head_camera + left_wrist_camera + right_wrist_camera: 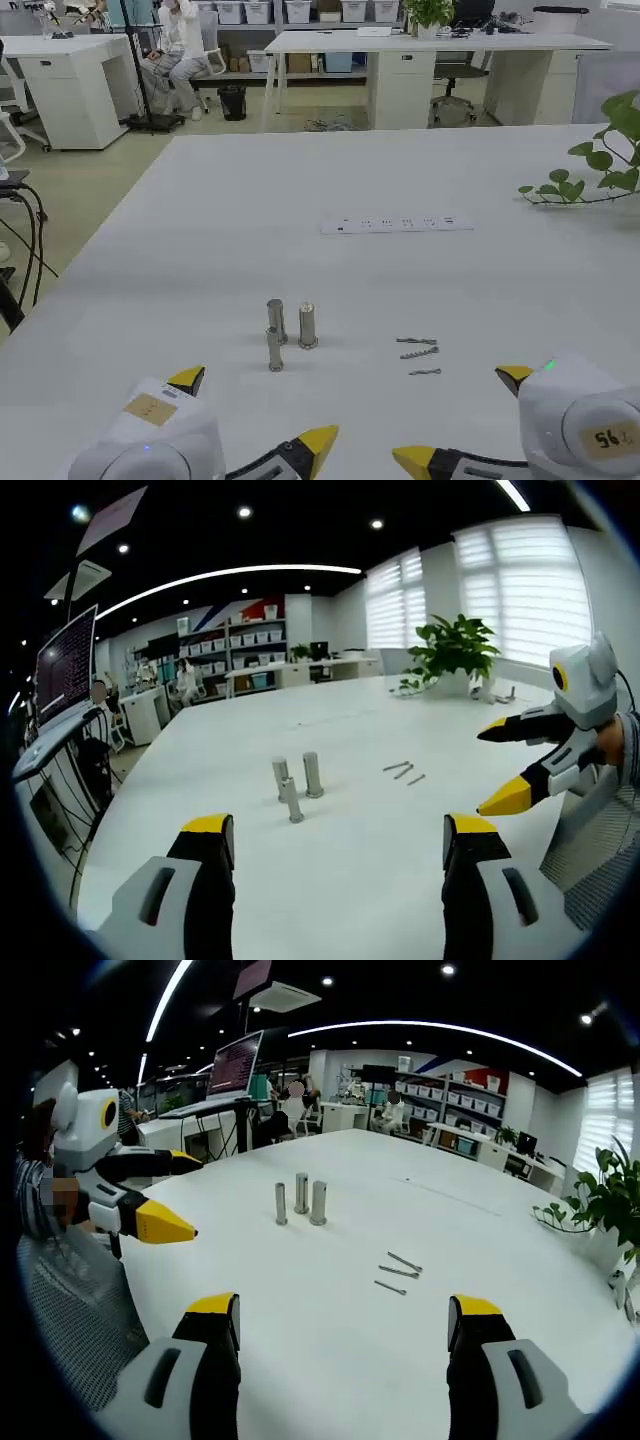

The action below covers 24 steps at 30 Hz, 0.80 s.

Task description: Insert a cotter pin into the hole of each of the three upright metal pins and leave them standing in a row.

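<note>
Left gripper (338, 830), right gripper (338, 1305) gape empty; metal pins (307, 325) stand upright, cotter pins (418, 353) flat.

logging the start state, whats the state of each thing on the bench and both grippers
pins: three, upright, bunched close together, no cotter pins in them
cotter pins: three, lying flat and loose, apart from the pins
left gripper: jaws open, holding nothing
right gripper: jaws open, holding nothing
</note>
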### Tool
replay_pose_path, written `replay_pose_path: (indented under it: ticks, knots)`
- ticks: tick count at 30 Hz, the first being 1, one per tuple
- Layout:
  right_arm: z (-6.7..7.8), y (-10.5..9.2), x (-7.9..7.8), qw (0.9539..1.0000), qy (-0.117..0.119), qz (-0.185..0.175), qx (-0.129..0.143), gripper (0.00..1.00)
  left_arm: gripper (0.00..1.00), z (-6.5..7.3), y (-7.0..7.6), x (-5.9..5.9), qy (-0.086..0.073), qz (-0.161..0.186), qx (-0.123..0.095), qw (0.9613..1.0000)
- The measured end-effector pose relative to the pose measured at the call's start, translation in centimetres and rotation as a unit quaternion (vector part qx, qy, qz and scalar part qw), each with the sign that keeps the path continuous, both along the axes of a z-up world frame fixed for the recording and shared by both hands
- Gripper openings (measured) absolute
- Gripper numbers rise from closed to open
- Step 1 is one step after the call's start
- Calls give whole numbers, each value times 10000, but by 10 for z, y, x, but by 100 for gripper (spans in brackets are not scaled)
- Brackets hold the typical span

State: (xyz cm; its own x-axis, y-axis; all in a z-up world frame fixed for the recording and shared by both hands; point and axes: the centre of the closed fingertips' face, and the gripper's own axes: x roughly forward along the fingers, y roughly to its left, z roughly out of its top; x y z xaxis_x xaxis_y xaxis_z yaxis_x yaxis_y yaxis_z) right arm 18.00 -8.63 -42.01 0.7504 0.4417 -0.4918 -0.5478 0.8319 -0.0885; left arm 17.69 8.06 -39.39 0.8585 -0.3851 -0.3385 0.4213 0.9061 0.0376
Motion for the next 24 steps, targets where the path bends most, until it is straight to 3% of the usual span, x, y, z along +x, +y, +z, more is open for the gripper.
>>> replay_pose_path:
  ticks: [24]
  knots:
    - [-2,2,-2,9998,133,-24,172,83,82,-1,0,0,32,10,-4,10000]
